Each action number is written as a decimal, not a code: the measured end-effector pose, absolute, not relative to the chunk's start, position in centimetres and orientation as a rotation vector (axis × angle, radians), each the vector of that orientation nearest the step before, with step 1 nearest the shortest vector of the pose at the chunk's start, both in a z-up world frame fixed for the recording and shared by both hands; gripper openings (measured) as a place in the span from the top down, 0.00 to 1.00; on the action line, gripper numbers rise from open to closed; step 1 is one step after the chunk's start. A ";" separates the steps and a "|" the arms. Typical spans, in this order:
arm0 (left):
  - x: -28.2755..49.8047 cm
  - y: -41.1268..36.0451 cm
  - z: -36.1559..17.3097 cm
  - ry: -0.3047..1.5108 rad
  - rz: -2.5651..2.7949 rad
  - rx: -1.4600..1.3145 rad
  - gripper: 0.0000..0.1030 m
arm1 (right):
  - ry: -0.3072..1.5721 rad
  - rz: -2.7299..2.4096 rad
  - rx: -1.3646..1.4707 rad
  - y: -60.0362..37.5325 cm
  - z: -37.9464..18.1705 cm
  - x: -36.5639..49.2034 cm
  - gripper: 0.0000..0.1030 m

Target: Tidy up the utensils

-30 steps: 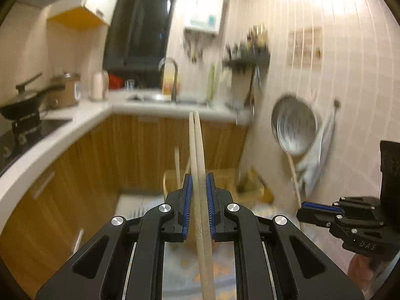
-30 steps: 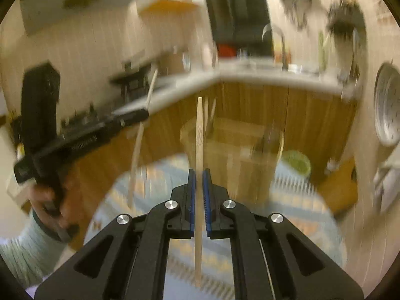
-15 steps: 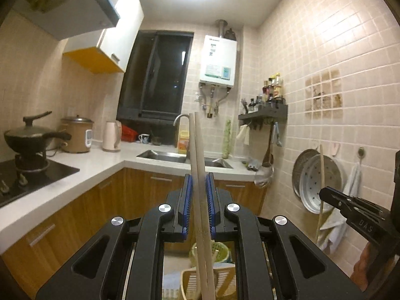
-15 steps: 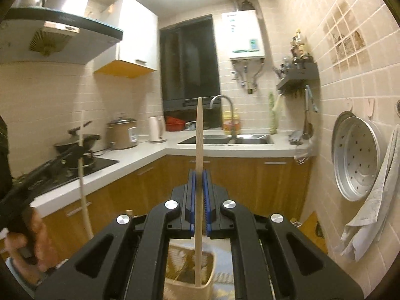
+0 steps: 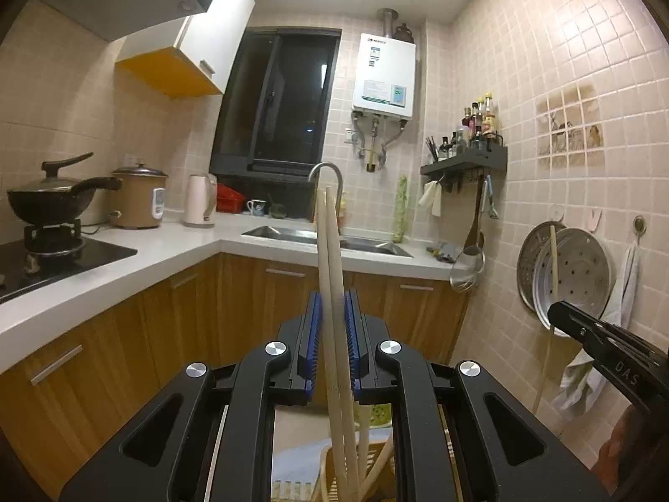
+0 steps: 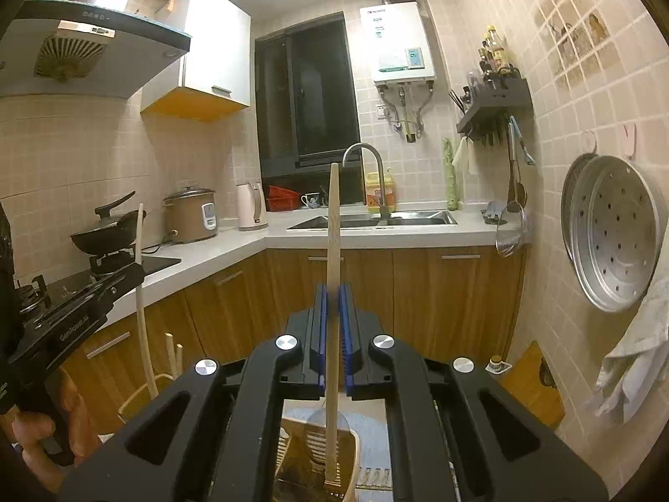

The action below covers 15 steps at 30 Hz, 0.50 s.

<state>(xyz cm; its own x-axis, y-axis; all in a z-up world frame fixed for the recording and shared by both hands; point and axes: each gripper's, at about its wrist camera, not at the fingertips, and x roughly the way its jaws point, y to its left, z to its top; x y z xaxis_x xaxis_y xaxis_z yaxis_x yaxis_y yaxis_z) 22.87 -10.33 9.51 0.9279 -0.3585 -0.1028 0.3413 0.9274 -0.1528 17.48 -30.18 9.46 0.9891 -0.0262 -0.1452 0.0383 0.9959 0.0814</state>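
My left gripper (image 5: 333, 305) is shut on a pair of wooden chopsticks (image 5: 330, 259) that stand upright between its blue pads. My right gripper (image 6: 333, 297) is shut on a single wooden chopstick (image 6: 333, 226), also upright. A cream slotted utensil basket (image 6: 322, 447) sits low beneath both grippers, also seen in the left wrist view (image 5: 334, 468) with more chopsticks in it. The right gripper shows at the left view's right edge (image 5: 602, 343); the left gripper shows at the right view's left edge (image 6: 79, 305).
A white L-shaped counter (image 5: 167, 247) with wooden cabinets holds a wok (image 5: 50, 201), rice cooker (image 5: 138, 196), kettle (image 5: 200, 201) and sink (image 5: 326, 242). Steamer trays (image 6: 610, 230) and a towel (image 6: 627, 368) hang on the right tiled wall. A ladle hangs under a spice shelf (image 5: 464, 159).
Both grippers have tilted upward from looking down at the basket to looking level across the kitchen. They keep hold of their chopsticks, and the basket has dropped to the bottom of both views.
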 end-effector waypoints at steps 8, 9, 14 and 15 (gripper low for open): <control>21.8 -9.3 8.2 0.134 -0.359 -0.140 0.86 | 0.207 0.019 0.108 -30.7 7.4 16.5 0.88; 21.6 -9.2 8.3 0.140 -0.365 -0.137 0.76 | 0.221 0.036 0.121 -31.0 7.3 16.1 0.76; 18.8 -7.2 8.9 0.162 -0.398 -0.137 0.56 | 0.221 0.050 0.156 -32.1 7.8 12.0 0.38; 18.3 -7.0 9.0 0.168 -0.401 -0.135 0.53 | 0.224 0.051 0.165 -32.3 7.9 11.3 0.38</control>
